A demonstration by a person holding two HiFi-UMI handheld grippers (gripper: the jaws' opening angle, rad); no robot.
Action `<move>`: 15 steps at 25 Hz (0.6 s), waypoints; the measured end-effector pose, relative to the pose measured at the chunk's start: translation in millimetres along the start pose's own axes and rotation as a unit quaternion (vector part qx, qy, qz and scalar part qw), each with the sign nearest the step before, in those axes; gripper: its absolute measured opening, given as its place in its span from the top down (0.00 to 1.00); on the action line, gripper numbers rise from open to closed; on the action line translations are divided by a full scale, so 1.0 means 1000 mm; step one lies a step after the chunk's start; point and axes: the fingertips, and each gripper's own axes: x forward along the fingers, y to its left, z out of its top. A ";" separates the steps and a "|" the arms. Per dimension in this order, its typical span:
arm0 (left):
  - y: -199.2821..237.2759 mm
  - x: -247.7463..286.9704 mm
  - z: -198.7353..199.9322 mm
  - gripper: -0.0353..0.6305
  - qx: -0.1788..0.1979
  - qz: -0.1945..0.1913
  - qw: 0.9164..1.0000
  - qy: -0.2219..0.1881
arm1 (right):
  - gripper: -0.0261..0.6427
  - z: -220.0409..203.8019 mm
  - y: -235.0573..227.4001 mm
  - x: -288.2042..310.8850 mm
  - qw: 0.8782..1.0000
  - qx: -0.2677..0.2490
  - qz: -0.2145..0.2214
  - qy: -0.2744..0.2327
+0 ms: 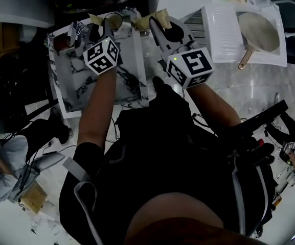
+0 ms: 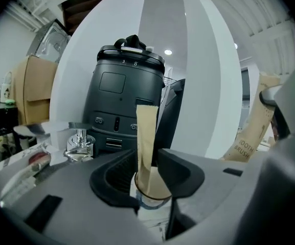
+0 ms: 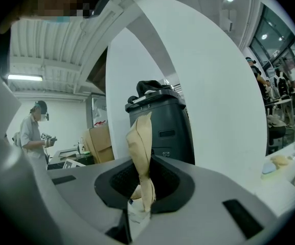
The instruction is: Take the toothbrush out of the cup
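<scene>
Left gripper view: one cup (image 2: 148, 204), one toothbrush (image 2: 146, 137) inside (second toothbrush (image 2: 252, 131) outside)

I'm in a lab-like hall. I see a bare ribbed ceiling (image 3: 50, 40), brown cardboard boxes (image 2: 32, 91), a dark grey machine (image 2: 121, 96).

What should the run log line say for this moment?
left gripper: open, jaws either side of cup | wrapped toothbrush: standing in cup, not yet out | right gripper: shut on second toothbrush
</scene>
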 end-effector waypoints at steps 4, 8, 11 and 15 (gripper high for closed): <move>0.001 0.008 -0.007 0.75 -0.008 -0.001 1.000 0.002 | 0.88 -0.008 -0.007 -0.002 1.000 0.003 -0.006 0.007; 0.004 0.013 -0.009 0.86 -0.010 0.009 1.000 0.004 | 0.88 -0.009 -0.014 -0.002 1.000 0.005 -0.012 0.006; 0.004 0.013 -0.008 0.88 -0.013 0.012 1.000 0.005 | 0.88 -0.010 -0.015 -0.003 1.000 0.007 -0.012 0.006; 0.002 0.008 0.002 0.89 -0.008 0.010 1.000 -0.003 | 0.88 -0.006 -0.014 -0.005 1.000 0.011 -0.013 0.002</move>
